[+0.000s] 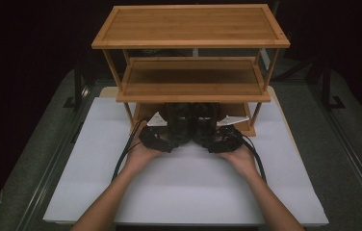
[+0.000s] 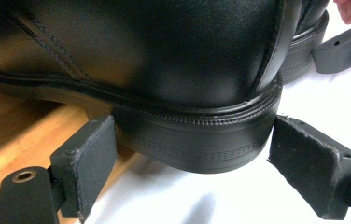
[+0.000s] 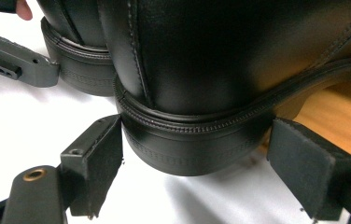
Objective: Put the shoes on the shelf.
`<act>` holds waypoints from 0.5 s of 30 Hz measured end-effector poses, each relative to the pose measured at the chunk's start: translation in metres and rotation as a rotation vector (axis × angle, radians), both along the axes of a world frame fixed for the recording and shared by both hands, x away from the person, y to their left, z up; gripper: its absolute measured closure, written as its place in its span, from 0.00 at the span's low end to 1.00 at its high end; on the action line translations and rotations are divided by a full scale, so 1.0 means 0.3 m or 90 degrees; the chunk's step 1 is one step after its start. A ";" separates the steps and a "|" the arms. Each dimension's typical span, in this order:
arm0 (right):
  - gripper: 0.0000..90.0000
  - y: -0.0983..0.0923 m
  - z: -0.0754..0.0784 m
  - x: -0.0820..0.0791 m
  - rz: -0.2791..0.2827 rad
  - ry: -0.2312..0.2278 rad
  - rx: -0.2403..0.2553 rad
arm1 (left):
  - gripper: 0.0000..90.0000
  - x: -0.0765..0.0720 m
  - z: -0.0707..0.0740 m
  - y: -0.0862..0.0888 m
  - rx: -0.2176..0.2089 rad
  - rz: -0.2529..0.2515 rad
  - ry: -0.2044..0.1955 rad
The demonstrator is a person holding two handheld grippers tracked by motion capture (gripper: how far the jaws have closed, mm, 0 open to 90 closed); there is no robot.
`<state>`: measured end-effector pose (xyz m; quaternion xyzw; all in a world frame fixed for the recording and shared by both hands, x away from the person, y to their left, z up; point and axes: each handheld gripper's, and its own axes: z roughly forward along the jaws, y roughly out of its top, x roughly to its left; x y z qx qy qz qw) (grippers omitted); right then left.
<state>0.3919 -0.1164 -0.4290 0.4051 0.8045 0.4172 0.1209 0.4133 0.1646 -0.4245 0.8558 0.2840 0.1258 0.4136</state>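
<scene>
Two black leather shoes stand side by side, toes in on the bottom shelf of a bamboo rack (image 1: 191, 91) and heels sticking out towards me. My left gripper (image 1: 173, 140) (image 2: 194, 133) has its pads against both sides of the left shoe's (image 1: 179, 119) (image 2: 164, 56) heel, which hangs just above the white board. My right gripper (image 1: 209, 140) (image 3: 196, 130) clasps the right shoe's (image 1: 205, 119) (image 3: 239, 56) heel the same way. Each gripper view also shows the other shoe's heel (image 2: 304, 51) (image 3: 75, 56) and one jaw of the other gripper.
The rack has three shelves; the top (image 1: 191, 26) and middle (image 1: 191, 79) ones carry nothing. It stands at the far end of a white board (image 1: 179, 187) on a grey table. The bottom shelf's wood (image 2: 19, 135) (image 3: 337, 107) lies beside each heel.
</scene>
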 end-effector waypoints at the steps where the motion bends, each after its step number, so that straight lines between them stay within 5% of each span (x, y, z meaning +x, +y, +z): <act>1: 0.20 0.002 -0.001 0.008 -0.002 -0.003 -0.005 | 0.16 0.008 -0.003 -0.003 0.002 0.001 0.000; 15: 0.20 0.015 -0.025 0.093 -0.025 -0.025 -0.023 | 0.16 0.099 -0.029 -0.020 0.024 0.015 -0.010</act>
